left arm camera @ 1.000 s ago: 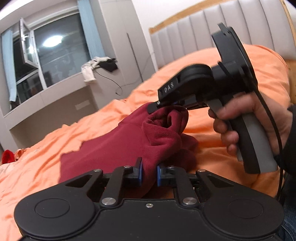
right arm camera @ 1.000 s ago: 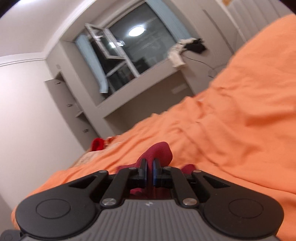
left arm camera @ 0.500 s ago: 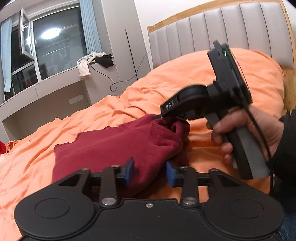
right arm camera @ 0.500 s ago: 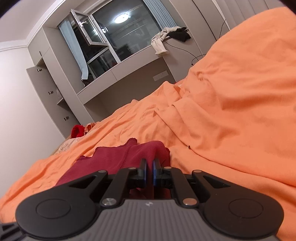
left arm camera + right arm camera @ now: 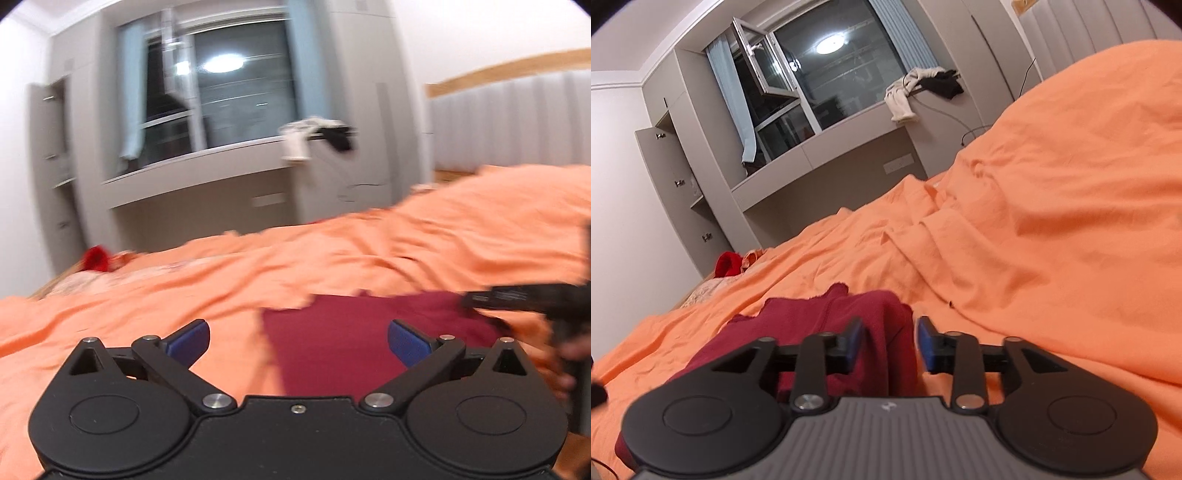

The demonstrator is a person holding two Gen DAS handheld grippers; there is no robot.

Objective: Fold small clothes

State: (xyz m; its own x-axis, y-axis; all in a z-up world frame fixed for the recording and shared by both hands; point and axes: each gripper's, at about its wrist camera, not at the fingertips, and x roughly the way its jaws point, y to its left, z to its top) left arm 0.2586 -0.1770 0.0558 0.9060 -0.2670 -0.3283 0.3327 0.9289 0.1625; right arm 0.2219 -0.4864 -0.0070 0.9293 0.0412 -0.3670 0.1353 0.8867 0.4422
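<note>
Orange sheet (image 5: 1052,221): rumpled, covers the bed.
Left gripper (image 5: 298,338): jaws have just been opening and stand spread wide, nothing between them, above the sheet and the garment's left edge.
Maroon garment (image 5: 351,343): lies flat on the orange sheet; in the right wrist view its bunched fold sits between the right jaws.
Right gripper (image 5: 889,341): jaws have just been opening, parted around the fold, pads apart from the cloth.
Hand (image 5: 570,354): at the left view's right edge, on the right gripper's handle.
</note>
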